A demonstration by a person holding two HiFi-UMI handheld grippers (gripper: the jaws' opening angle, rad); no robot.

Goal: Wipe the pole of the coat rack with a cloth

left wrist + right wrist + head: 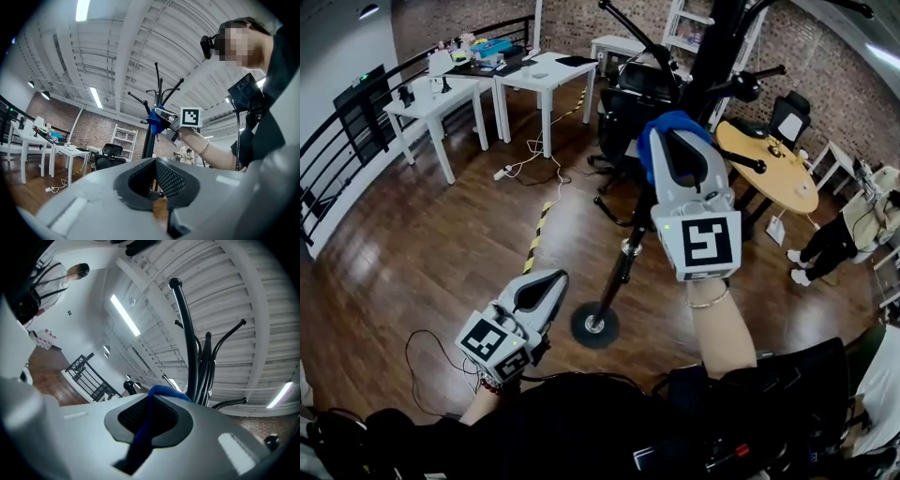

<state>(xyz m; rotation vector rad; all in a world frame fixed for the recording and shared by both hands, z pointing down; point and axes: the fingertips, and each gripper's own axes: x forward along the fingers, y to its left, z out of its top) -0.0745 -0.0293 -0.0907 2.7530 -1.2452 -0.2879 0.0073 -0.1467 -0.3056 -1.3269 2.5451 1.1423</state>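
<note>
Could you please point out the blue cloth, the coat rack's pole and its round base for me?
blue cloth (661,122), head view, upper fold
pole (618,277), head view, lower shaft
round base (581,330), head view, disc's left part

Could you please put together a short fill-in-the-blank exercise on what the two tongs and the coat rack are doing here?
1. The right tongs are shut on a ____ cloth.
2. That cloth is held high against the ____ of the coat rack.
3. The left tongs are shut and hold ____.
4. The rack's round base stands on a ____ floor.
Missing words: blue; pole; nothing; wooden.
</note>
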